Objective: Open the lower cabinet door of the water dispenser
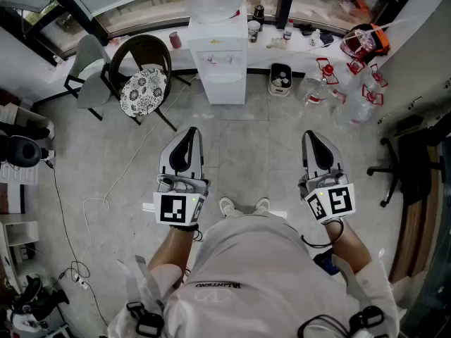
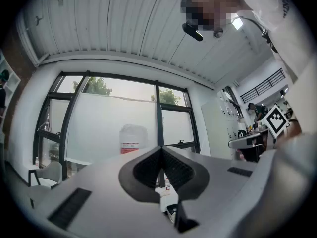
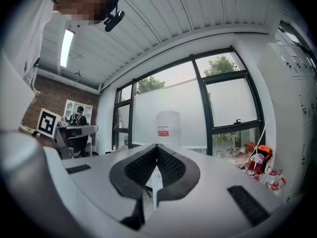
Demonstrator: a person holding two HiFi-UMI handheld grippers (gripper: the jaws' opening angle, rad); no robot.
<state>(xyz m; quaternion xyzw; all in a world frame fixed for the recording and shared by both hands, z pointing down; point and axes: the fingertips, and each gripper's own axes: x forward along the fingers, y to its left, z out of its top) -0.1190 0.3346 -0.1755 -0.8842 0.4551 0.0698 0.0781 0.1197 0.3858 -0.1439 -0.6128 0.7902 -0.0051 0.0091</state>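
The head view sits above the person's shoulders and looks steeply down at the floor [image 1: 268,139]. It shows the left gripper [image 1: 189,132] and right gripper [image 1: 313,135] close below it, and the water dispenser [image 1: 225,69] well ahead near its top edge. Each gripper view rides low behind its own jaws and faces forward along them, taking in much of the ceiling [image 2: 148,24]. Both gripper views see the far window wall [image 3: 218,108] and the dispenser's bottle [image 2: 132,139] from a distance, and the head view shares these. Each gripper view also catches the other gripper's marker cube [image 2: 276,120] at its side edge.
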